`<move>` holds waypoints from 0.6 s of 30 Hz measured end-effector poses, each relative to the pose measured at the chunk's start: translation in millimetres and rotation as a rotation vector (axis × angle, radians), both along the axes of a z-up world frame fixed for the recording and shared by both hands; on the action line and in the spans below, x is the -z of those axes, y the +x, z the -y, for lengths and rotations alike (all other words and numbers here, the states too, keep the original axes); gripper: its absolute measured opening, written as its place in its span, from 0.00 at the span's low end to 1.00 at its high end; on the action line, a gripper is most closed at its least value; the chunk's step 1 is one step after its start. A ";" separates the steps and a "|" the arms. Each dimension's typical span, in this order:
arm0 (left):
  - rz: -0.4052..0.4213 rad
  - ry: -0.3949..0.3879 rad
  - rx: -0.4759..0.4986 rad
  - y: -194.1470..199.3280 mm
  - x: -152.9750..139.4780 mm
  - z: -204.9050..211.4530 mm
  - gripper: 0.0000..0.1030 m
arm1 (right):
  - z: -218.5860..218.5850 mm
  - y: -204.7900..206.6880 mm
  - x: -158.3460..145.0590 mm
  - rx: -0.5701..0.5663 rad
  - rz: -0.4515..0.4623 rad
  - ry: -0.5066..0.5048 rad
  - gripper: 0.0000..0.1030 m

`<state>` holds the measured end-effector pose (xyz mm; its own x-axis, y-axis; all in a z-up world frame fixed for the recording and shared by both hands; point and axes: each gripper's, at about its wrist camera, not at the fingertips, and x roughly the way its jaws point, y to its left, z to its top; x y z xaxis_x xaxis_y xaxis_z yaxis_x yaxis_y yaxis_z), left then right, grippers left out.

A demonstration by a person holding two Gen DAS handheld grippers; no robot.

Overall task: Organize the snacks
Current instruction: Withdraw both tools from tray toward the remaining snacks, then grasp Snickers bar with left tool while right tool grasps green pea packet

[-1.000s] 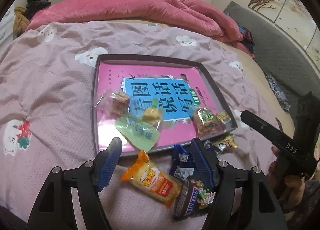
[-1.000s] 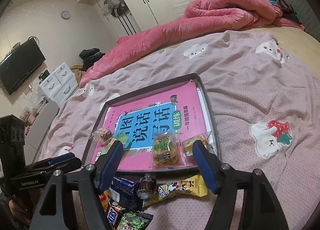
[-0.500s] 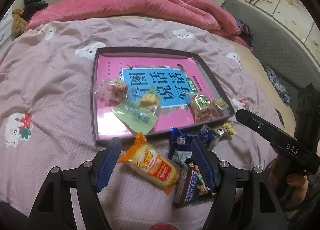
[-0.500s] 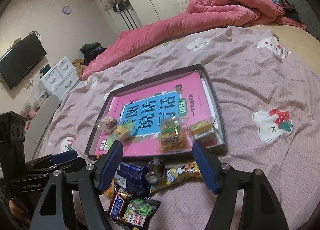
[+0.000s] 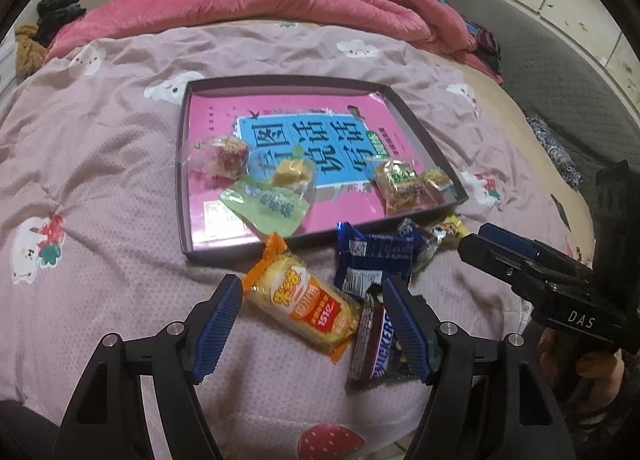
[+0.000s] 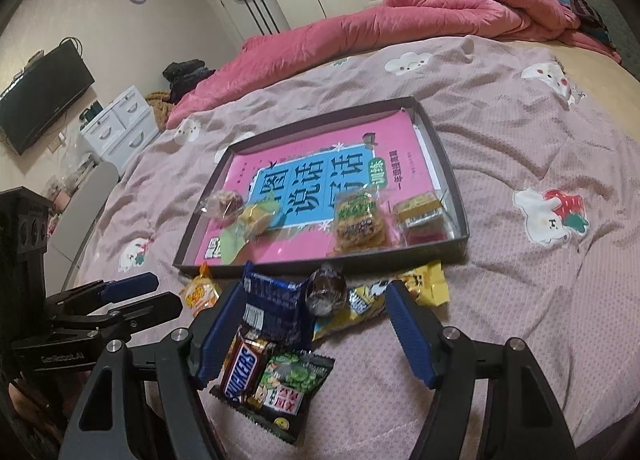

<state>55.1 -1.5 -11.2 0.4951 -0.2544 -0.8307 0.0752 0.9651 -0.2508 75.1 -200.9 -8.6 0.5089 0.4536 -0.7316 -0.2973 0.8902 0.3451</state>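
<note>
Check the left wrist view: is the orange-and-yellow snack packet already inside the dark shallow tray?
No, the orange-and-yellow snack packet lies on the pink bedspread just outside the near rim of the dark shallow tray.

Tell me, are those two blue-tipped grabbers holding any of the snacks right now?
No. The left gripper and the right gripper both hang open above the loose snacks on the bedspread, gripping nothing.
</note>
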 end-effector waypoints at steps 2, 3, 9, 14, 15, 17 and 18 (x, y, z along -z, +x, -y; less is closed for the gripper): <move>-0.012 -0.014 0.012 -0.8 2.1 0.9 0.72 | -1.1 -1.7 3.0 -0.005 -0.021 -0.002 0.70; -0.021 -0.019 0.017 -1.4 3.4 1.6 0.72 | -1.4 -2.0 4.7 -0.007 -0.030 -0.003 0.70; -0.047 -0.014 0.036 -7.2 7.7 5.6 0.72 | -3.9 -7.5 11.2 -0.013 -0.074 -0.024 0.70; -0.075 -0.016 0.037 -10.7 12.0 4.8 0.72 | -5.5 -10.9 18.7 -0.021 -0.125 -0.020 0.70; -0.079 -0.017 0.038 -11.6 12.5 4.6 0.72 | -6.3 -11.6 20.0 -0.023 -0.133 -0.022 0.70; -0.086 -0.021 0.038 -12.8 13.3 4.1 0.72 | -8.1 -13.4 22.6 -0.028 -0.148 -0.024 0.70; -0.088 -0.022 0.040 -13.7 13.3 4.2 0.72 | -9.0 -14.0 24.2 -0.030 -0.158 -0.027 0.70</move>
<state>41.4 -5.7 -24.5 0.4099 -0.2907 -0.8646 0.0902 0.9561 -0.2787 61.1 -192.0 -32.8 0.3733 0.4464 -0.8133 -0.2680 0.8911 0.3661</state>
